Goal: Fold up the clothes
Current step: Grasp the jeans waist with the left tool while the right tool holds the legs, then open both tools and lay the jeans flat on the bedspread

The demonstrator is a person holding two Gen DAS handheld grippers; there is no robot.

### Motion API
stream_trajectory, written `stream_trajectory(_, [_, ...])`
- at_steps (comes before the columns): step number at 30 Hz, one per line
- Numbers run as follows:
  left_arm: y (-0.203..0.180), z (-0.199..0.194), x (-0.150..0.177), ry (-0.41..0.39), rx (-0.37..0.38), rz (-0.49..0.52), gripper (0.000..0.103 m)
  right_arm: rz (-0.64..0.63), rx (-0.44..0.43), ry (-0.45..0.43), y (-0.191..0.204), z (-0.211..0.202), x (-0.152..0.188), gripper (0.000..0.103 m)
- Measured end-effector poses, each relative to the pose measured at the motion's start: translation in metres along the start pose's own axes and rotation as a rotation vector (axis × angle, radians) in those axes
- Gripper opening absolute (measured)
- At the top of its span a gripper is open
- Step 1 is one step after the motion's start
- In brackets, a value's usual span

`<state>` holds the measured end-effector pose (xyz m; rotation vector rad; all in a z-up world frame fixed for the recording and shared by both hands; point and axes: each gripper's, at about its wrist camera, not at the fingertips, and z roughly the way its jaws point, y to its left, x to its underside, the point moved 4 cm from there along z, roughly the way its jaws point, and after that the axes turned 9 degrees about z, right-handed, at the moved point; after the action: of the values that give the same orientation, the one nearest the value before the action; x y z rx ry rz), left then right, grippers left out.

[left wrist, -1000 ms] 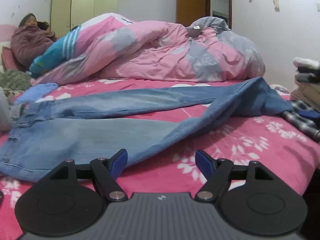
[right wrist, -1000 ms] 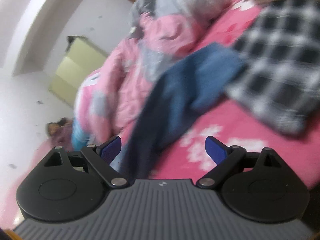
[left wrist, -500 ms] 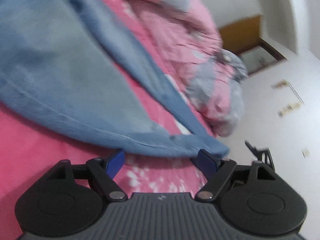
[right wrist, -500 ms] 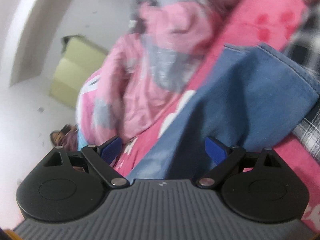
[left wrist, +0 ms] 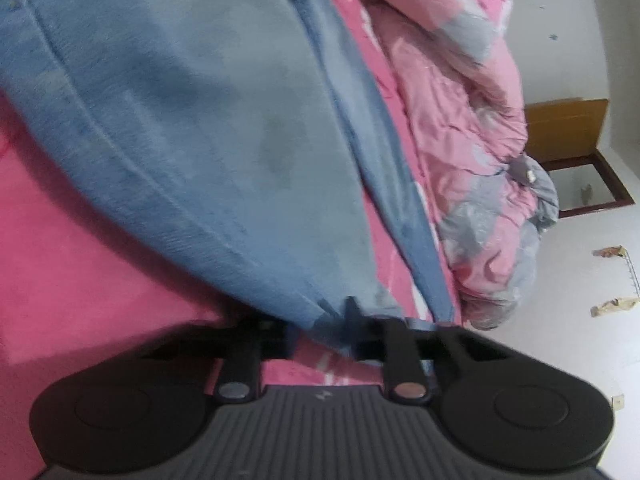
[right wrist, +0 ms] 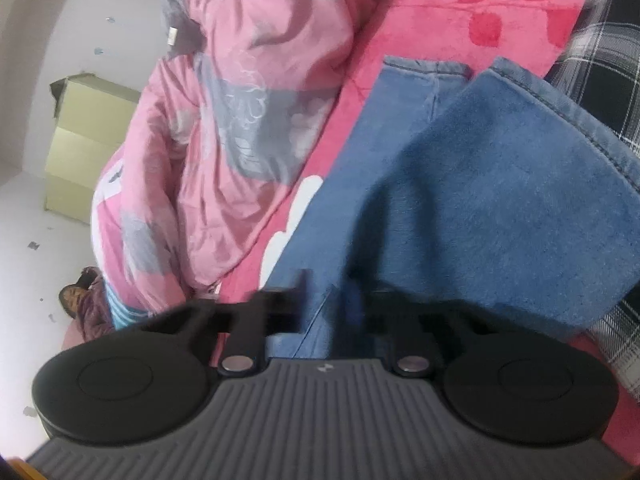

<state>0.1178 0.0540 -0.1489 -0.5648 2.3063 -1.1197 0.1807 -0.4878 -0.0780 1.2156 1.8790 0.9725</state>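
Two claws: the left claw (left wrist: 320,336) is closing on the jeans (left wrist: 208,120) edge; the right claw (right wrist: 324,304) is clamped on the jeans' hem end. One pair lies on the pink bed (left wrist: 60,272), beside one quilt (left wrist: 472,120). Both claws stood apart earlier.

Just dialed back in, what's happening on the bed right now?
A person is working a pair of blue jeans spread on the pink bedsheet with two tools. The left hand-held gripper is closing on the near edge of one leg, denim between its fingers. The right hand-held gripper has pinched the denim near the leg ends, beside a plaid garment. A pink and grey duvet is bunched behind. No fold made yet.
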Motion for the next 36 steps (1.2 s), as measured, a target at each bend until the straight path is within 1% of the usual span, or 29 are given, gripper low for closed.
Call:
stream_trajectory(1, [0.0,0.0,0.0,-0.004,0.0,-0.001,0.012,0.004,-0.02,0.0,0.004,-0.003,0.001,0.003])
stream_trajectory(3, [0.0,-0.004,0.0,-0.016,-0.003,0.009,0.01,-0.03,-0.097,-0.005,0.025,-0.018,0.007,0.003])
stream_trajectory(6, [-0.005,-0.015,0.001,-0.038,0.007,0.034,0.008,-0.13,-0.234,-0.023,0.06,-0.057,0.023,0.003])
stream_trajectory(7, [-0.008,-0.018,0.001,-0.046,0.01,0.04,0.007,-0.155,-0.268,-0.034,0.064,-0.074,0.029,0.003])
stream_trajectory(9, [-0.011,-0.026,0.002,-0.061,0.011,0.057,0.006,-0.186,-0.32,-0.058,0.063,-0.105,0.042,0.003])
stream_trajectory(11, [-0.012,-0.031,0.003,-0.067,0.002,0.071,0.006,-0.179,-0.328,-0.084,0.041,-0.131,0.052,0.003])
stream_trajectory(14, [-0.007,-0.037,0.007,-0.062,-0.028,0.081,0.005,-0.126,-0.258,-0.117,-0.015,-0.151,0.064,0.003])
stream_trajectory(15, [-0.005,-0.037,0.008,-0.056,-0.04,0.079,0.005,-0.094,-0.218,-0.122,-0.039,-0.153,0.067,0.003])
stream_trajectory(18, [0.0,-0.037,0.011,-0.041,-0.078,0.079,0.004,0.049,-0.12,-0.112,-0.11,-0.151,0.073,0.003])
stream_trajectory(19, [0.001,-0.038,0.012,-0.041,-0.09,0.087,0.004,0.089,-0.109,-0.104,-0.127,-0.151,0.076,0.003])
stream_trajectory(20, [0.001,-0.038,0.014,-0.041,-0.1,0.094,0.004,0.102,-0.109,-0.101,-0.134,-0.154,0.078,0.003])
stream_trajectory(22, [0.001,-0.04,0.016,-0.042,-0.119,0.11,0.004,0.113,-0.111,-0.096,-0.145,-0.161,0.082,0.006])
stream_trajectory(23, [0.0,-0.04,0.017,-0.042,-0.13,0.123,0.005,0.095,-0.107,-0.104,-0.145,-0.165,0.084,0.006])
stream_trajectory(26, [-0.002,-0.042,0.02,-0.038,-0.155,0.166,0.006,0.001,-0.074,-0.147,-0.136,-0.186,0.079,0.007])
stream_trajectory(28, [-0.005,-0.045,0.023,-0.035,-0.171,0.196,0.01,-0.066,-0.057,-0.177,-0.129,-0.201,0.075,0.008])
stream_trajectory(30, [-0.007,-0.048,0.026,-0.033,-0.186,0.228,0.013,-0.144,-0.043,-0.216,-0.119,-0.209,0.063,0.015])
stream_trajectory(31, [-0.008,-0.05,0.028,-0.033,-0.194,0.244,0.014,-0.183,-0.036,-0.236,-0.114,-0.213,0.057,0.026])
stream_trajectory(32, [-0.009,-0.052,0.03,-0.034,-0.203,0.261,0.015,-0.217,-0.024,-0.255,-0.11,-0.215,0.049,0.039])
stream_trajectory(33, [-0.011,-0.054,0.032,-0.036,-0.212,0.278,0.018,-0.243,-0.011,-0.265,-0.107,-0.213,0.04,0.046])
stream_trajectory(34, [-0.014,-0.056,0.034,-0.041,-0.226,0.302,0.019,-0.267,0.009,-0.273,-0.104,-0.209,0.03,0.057])
stream_trajectory(36, [-0.021,-0.061,0.04,-0.056,-0.257,0.359,0.024,-0.301,0.065,-0.277,-0.101,-0.194,0.013,0.057])
